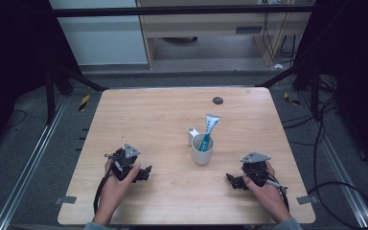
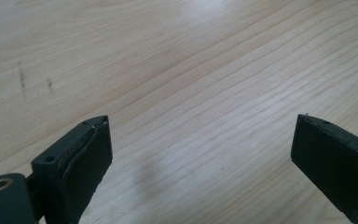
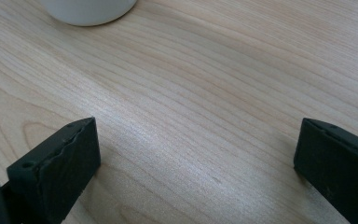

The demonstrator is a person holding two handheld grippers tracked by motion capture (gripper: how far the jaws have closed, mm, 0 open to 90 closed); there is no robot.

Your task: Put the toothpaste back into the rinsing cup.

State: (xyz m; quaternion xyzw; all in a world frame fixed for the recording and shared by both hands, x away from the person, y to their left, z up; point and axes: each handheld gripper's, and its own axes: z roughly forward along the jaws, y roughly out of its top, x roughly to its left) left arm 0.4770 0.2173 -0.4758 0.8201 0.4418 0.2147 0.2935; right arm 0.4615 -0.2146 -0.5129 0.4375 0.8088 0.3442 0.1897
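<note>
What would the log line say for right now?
left tool: open, empty, low over table | right tool: open, empty, near white mug | toothpaste tube: upright in mug | nothing held

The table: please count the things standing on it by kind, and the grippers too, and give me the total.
White mug: 1
Toothpaste tube, standing in the mug: 1
Grippers: 2, the left gripper and the right gripper, both with jaws open and holding nothing
Total: 4
</note>
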